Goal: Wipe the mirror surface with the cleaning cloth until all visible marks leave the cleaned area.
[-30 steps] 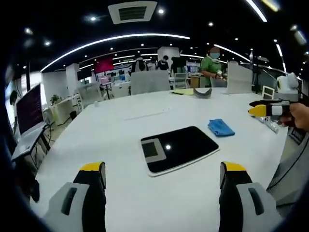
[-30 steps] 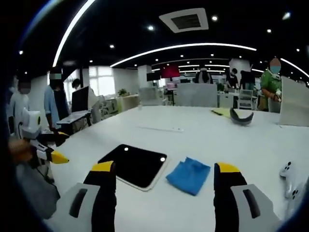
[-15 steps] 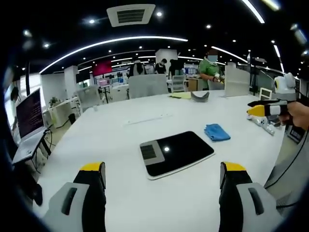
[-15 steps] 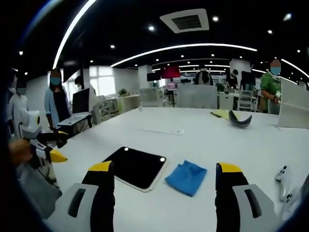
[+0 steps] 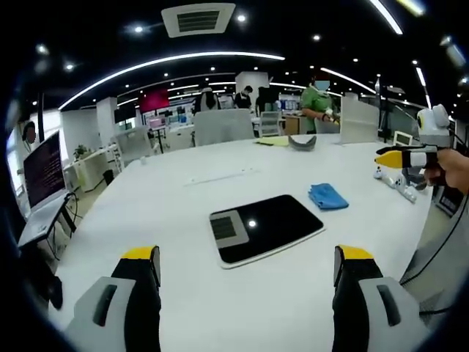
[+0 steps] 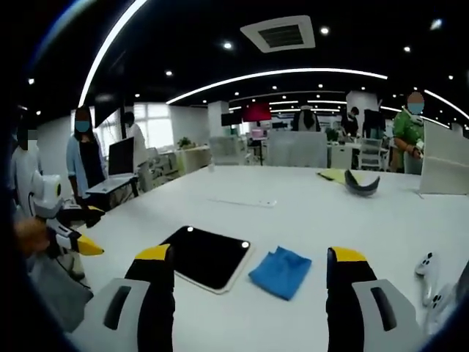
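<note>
From the left gripper view, the left claw (image 5: 247, 260) hangs released above the near edge of the white bench (image 5: 168, 198), its two yellow-tipped jaws spread wide with nothing between them. Ahead of it the mirror (image 5: 264, 228) lies flat on the bench, a dark rounded rectangle in a pale frame. Its glass reflects the black ceiling, one bright ceiling light as a dot, and a grey grilled vent as a square patch near its left end. Any marks on it are too small to tell. The cleaning cloth (image 5: 327, 196) is a crumpled blue square just beyond the mirror's far right corner, close to it but apart. At the right edge the right claw (image 5: 393, 158) comes in, held in a person's hand (image 5: 454, 171), its yellow tips close together; whether they are truly clenched I cannot tell from here. A white controller (image 5: 396, 183) lies on the bench just below it.

From the right gripper view, the right claw (image 6: 248, 259) stands released, jaws well apart and holding nothing. The mirror (image 6: 205, 255) lies between and beyond them toward the left, black and glossy with two small light dots along its far edge. The cleaning cloth (image 6: 281, 270) lies just beside the mirror's right edge, rumpled, flat on the bench (image 6: 308, 213). At the far left the left claw (image 6: 82, 244) pokes in, one yellow tip showing.
</note>
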`<state>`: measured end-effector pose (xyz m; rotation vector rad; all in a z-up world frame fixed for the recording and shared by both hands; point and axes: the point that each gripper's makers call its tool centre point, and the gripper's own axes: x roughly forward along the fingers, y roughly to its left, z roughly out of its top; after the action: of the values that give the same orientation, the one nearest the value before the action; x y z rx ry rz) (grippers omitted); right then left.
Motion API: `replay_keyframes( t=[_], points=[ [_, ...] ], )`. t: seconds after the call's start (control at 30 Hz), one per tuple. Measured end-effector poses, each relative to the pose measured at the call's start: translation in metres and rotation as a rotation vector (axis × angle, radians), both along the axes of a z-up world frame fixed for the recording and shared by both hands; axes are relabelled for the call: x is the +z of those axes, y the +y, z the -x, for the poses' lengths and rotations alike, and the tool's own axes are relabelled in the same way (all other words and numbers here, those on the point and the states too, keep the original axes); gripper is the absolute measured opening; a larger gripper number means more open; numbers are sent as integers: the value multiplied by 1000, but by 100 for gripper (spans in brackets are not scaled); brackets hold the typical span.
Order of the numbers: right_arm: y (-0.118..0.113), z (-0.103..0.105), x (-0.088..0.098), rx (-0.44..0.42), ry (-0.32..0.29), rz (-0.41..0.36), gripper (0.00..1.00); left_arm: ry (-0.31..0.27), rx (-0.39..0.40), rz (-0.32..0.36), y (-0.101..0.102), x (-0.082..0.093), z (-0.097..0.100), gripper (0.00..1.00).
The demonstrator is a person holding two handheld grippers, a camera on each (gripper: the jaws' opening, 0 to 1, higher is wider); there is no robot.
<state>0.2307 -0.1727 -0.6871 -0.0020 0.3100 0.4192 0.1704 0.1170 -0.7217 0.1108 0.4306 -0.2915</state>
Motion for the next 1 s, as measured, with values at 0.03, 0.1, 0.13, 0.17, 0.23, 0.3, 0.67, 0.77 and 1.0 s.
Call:
replay_keyframes(
  t=[0.03, 0.1, 0.13, 0.17, 0.23, 0.3, 0.67, 0.77, 1.0],
  points=[
    [0, 0, 0, -1, 1, -3, 86, 0, 0, 2, 0, 0, 0, 99],
    [0, 1, 0, 0, 3, -12, 86, 1, 1, -2, 0, 0, 0, 99],
    [0, 1, 0, 0, 2, -7, 86, 1, 1, -2, -1, 0, 0, 99],
    [-1, 1, 0, 0, 2, -6, 86, 2, 0, -1, -1, 0, 1, 99],
    [-2, 2, 0, -3, 3, -7, 86, 4, 1, 0, -2, -1, 1, 99],
    [-3, 3, 1, -5, 1, -5, 85, 6, 1, 1, -2, -1, 1, 99],
    [-6, 4, -1, -8, 5, -5, 84, 12, 3, -1, -1, -2, 3, 99],
    [-4, 2, 2, -6, -3, -6, 84, 8, 7, 5, 0, -1, 2, 99],
    [-2, -1, 3, -2, -7, -3, 84, 4, 7, 11, 0, 0, -1, 99]
  ],
)
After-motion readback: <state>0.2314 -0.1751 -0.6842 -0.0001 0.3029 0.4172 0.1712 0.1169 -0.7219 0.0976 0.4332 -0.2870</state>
